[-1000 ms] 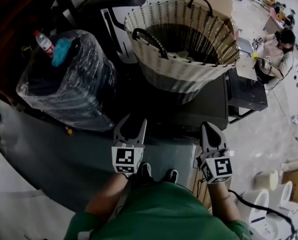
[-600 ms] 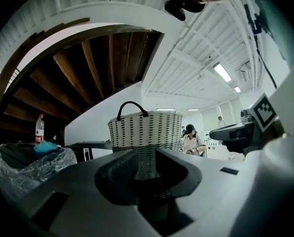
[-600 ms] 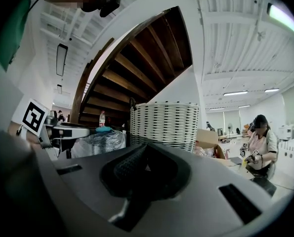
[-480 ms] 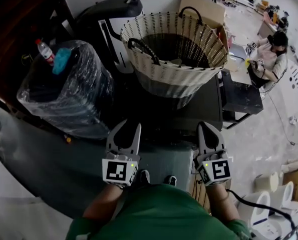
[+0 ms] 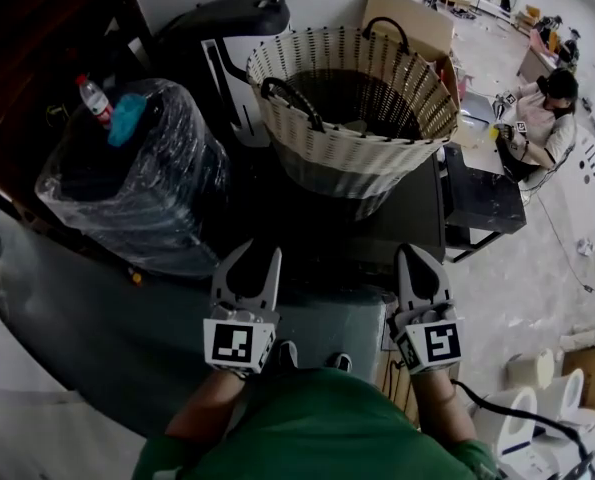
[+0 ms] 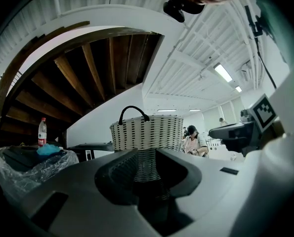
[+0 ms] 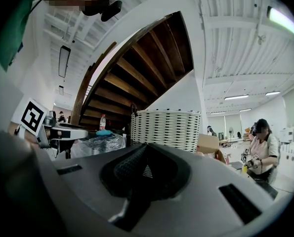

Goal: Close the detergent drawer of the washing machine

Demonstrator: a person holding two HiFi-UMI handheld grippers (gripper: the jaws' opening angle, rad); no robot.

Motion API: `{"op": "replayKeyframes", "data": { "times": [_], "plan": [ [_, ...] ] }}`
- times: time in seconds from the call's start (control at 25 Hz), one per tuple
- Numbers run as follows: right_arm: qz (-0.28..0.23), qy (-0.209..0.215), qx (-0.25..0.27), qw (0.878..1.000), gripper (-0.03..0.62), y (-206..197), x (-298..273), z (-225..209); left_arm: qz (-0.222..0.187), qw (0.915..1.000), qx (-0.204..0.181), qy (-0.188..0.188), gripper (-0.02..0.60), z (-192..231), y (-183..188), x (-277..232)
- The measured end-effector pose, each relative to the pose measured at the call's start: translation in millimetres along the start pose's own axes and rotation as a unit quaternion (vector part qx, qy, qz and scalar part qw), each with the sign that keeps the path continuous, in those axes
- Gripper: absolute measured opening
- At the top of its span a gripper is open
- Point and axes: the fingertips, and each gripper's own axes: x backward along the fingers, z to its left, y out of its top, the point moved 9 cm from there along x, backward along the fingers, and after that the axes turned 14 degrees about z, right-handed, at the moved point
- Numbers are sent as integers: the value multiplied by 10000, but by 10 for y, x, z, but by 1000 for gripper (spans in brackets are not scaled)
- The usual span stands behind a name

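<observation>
Holding the left gripper (image 5: pixel 254 260) gaping and empty, the right gripper (image 5: pixel 415 256) seemingly pinched closed, both hovering just short of the wicker basket (image 5: pixel 349 160) ahead.

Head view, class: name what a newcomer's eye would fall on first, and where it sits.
The big white woven basket with black handles stands at upper centre. Next come the plastic-wrapped bundle at left and the two tools low down: left tool open, right tool shut.

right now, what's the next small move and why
Probably ease the shut right gripper down toward the front edge of the dark machine top under the basket. It and the open left gripper hang short, touching nothing; the drawer isn't discernible.
</observation>
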Motion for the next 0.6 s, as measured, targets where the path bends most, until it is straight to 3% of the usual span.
{"op": "replayKeyframes", "data": {
  "times": [0.6],
  "plan": [
    [0,-66,31,10000,23,26,-41,-25,18,10000,7,-12,121,25,7,-83]
  ]
}}
